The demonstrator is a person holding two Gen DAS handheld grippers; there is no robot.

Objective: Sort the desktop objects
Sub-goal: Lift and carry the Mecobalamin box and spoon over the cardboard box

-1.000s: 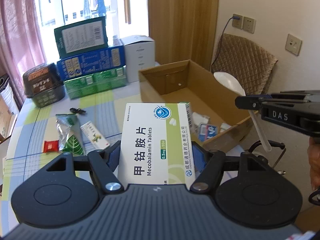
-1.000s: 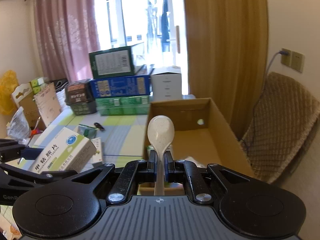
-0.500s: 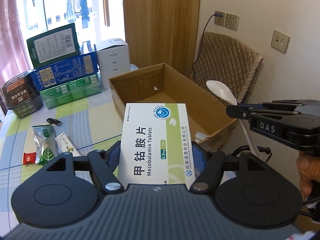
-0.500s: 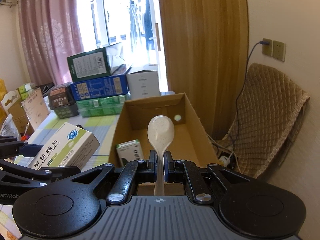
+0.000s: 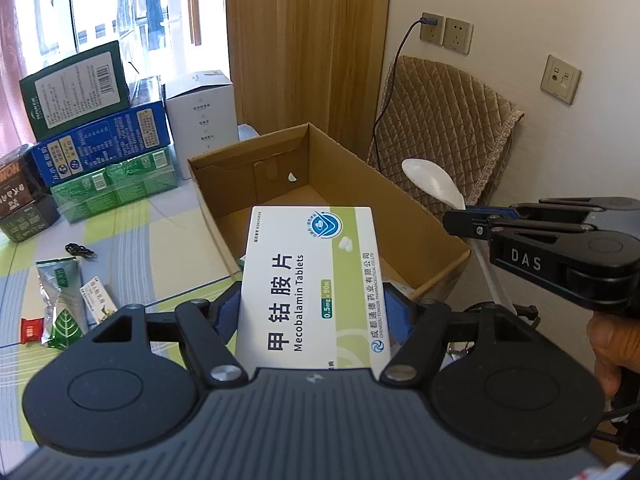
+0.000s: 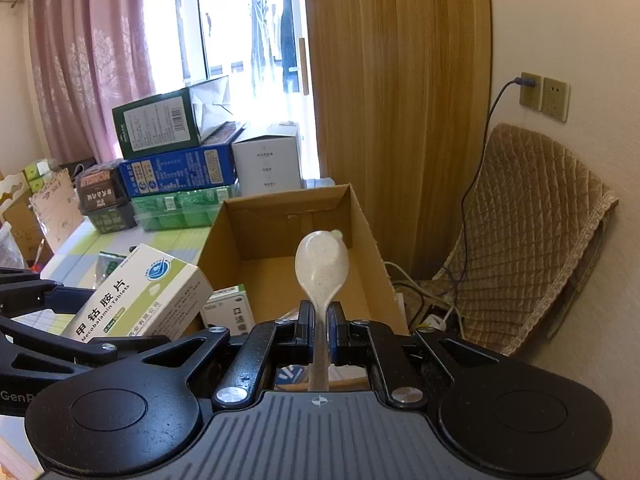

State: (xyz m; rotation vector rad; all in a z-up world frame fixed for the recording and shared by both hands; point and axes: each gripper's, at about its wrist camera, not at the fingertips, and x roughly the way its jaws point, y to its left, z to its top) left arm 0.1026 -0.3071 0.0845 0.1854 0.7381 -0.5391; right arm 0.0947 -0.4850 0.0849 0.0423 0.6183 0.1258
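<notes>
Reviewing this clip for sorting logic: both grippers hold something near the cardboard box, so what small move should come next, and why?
Probably carry the left gripper a little further forward over the cardboard box and lower it before releasing. It is shut on the Mecobalamin tablet box, which looks to hang about over the near rim. The right gripper is shut on the white spoon, which could follow.

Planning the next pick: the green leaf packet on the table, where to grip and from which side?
Grip the leaf packet across its narrow width near mid-length, gripper coming from above. It lies flat and long, with a smaller white packet tight against one long edge, so keep the bite shallow.
</notes>
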